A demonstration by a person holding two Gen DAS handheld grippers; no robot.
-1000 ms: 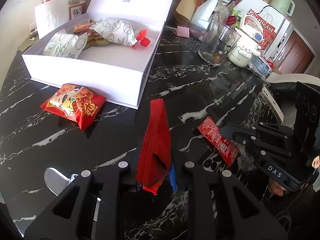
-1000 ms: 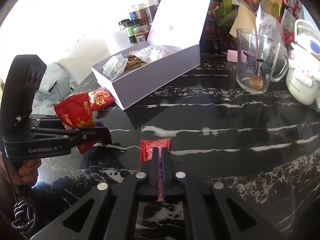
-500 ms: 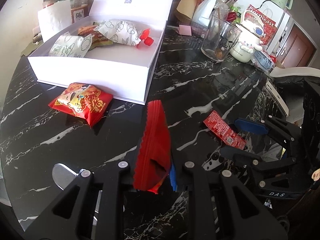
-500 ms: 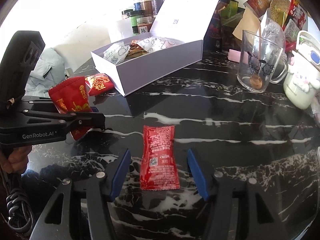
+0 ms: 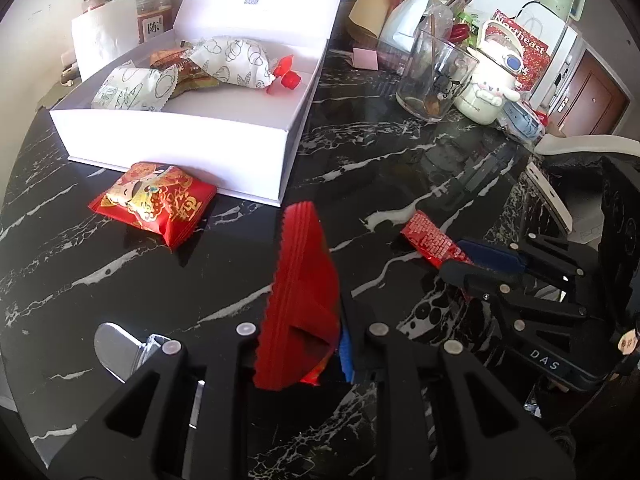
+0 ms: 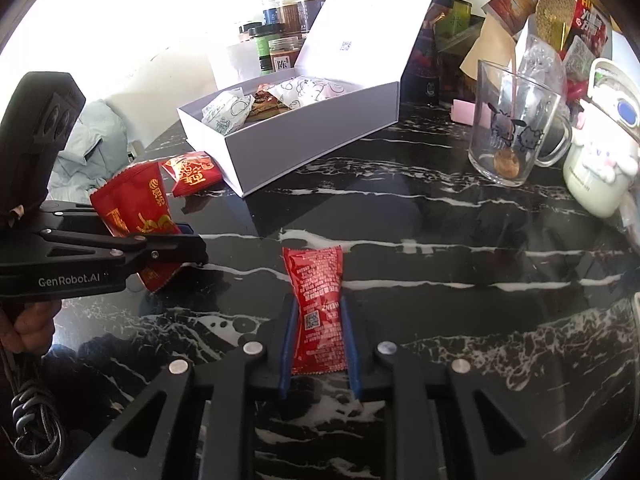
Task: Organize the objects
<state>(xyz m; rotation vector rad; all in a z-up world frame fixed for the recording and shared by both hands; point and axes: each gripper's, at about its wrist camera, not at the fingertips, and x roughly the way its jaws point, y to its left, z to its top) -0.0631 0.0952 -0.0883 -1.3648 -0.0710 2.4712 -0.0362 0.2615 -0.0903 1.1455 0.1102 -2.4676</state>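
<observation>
**Two red packets in hand, white box waiting**

On the far left of the black marble bench (image 5: 400,168), a red snack packet with gold print (image 5: 154,200) lies against the front wall of the open white box (image 5: 180,140), which already holds several wrapped snacks. I judge the box is where the loose things must go.

Next comes the left hand-held gripper (image 5: 304,344). It is clenched on a red snack bag (image 5: 304,288), which stands on edge between the jaws, lifted off the bench, probably ready to be carried to the box. This grip looks the same as one second ago.

To the right, the right hand-held gripper (image 6: 318,336) is down at the bench around a ketchup sachet (image 6: 318,308). The sachet lies flat, its far end sticking out beyond the fingertips. The blue pads (image 6: 289,340) touch its two long edges. Half a second ago these jaws stood wide with the sachet between them; they have just been closing and now they grasp it.

Further right stand a glass mug (image 6: 516,132) and a white character mug (image 6: 596,176), well apart from the box.
</observation>
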